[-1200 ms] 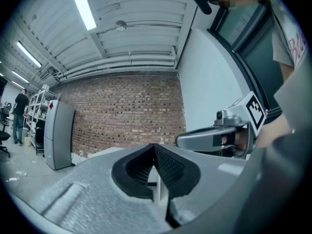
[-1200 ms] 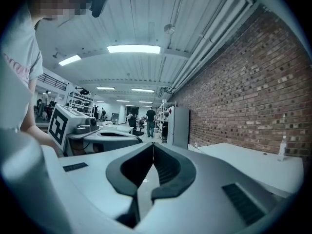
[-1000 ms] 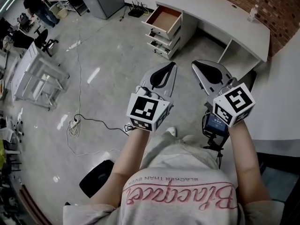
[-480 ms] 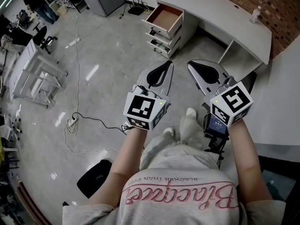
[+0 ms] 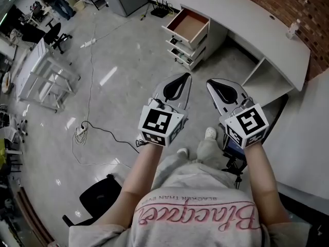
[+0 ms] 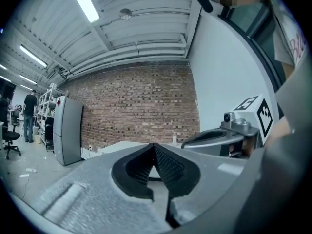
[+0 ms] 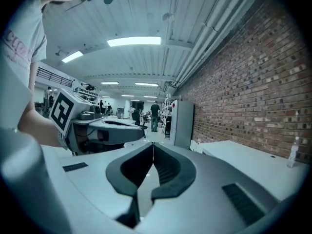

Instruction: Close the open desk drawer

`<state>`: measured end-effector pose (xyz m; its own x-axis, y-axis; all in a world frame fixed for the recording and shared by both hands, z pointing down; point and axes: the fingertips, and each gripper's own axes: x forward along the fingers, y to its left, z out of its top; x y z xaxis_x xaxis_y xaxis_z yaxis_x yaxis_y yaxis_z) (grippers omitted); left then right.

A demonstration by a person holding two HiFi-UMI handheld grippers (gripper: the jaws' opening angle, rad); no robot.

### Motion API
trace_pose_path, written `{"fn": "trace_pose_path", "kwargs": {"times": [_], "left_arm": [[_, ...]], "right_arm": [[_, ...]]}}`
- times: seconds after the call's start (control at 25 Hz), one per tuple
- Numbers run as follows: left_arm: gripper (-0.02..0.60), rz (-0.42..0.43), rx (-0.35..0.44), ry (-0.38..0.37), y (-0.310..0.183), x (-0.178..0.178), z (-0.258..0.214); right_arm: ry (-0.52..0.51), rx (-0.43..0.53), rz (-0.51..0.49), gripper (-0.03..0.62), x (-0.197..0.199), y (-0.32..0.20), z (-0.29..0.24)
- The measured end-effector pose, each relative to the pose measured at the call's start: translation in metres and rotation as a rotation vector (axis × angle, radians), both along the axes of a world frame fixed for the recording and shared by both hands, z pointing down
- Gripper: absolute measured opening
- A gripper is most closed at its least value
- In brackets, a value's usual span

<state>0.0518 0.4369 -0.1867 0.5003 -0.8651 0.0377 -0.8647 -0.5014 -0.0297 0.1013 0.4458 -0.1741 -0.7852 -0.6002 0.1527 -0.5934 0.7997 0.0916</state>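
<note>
Grey polished concrete floor [image 5: 118, 71] fills most of my head view. Behind it a red brick wall [image 5: 293, 1] runs along the top right, and the long white curved desk [image 5: 247, 17] stands against that wall.

At the desk's left end, as the head view shows it, a white drawer unit [image 5: 180, 48] sits under the desk top. Its top drawer [image 5: 191, 25] is pulled well out from the desk toward the open floor, so its reddish-brown inside is in plain sight. That drawer is not yet closed.

Both my tools hang over the floor in front of the desk, well apart from the drawer and touching nothing. The left gripper [image 5: 185, 76], grey with a black-and-white marker cube at its back, points toward the desk. In its own view [image 6: 154, 147] the ribbed black pads meet at the tip with nothing between them. Just beside it, the matching right gripper [image 5: 210, 82] points the same way. Its jaws are likewise pressed together and empty [image 7: 153, 145].

On the desk top's far right end stands a small clear bottle [image 5: 294, 29]. A thin black cable [image 5: 97, 133] trails over the floor, well away from the desk.
</note>
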Motion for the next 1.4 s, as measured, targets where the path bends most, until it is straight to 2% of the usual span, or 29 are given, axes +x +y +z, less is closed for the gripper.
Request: {"fn": "trace_pose_path", "kwargs": {"times": [0.36,0.8,1.08,1.4], "left_arm": [[0.006,-0.029,-0.012,0.013,-0.074,0.032,0.007],[0.006,-0.151,-0.026,0.034,-0.156,0.055,0.016],[0.006,-0.196,-0.035,0.042,-0.185,0.074,0.028],[0.006,-0.231,-0.049,0.047,-0.214,0.072,0.036]], "right_arm": [[0.045,0.022,0.004,0.012,0.024,-0.076,0.010],[0.059,0.056,-0.067,0.012,0.053,-0.159,0.018],[0.026,0.022,-0.090,0.012,0.070,-0.196,0.027],[0.017,0.001,-0.102,0.012,0.076,-0.222,0.036]]}}
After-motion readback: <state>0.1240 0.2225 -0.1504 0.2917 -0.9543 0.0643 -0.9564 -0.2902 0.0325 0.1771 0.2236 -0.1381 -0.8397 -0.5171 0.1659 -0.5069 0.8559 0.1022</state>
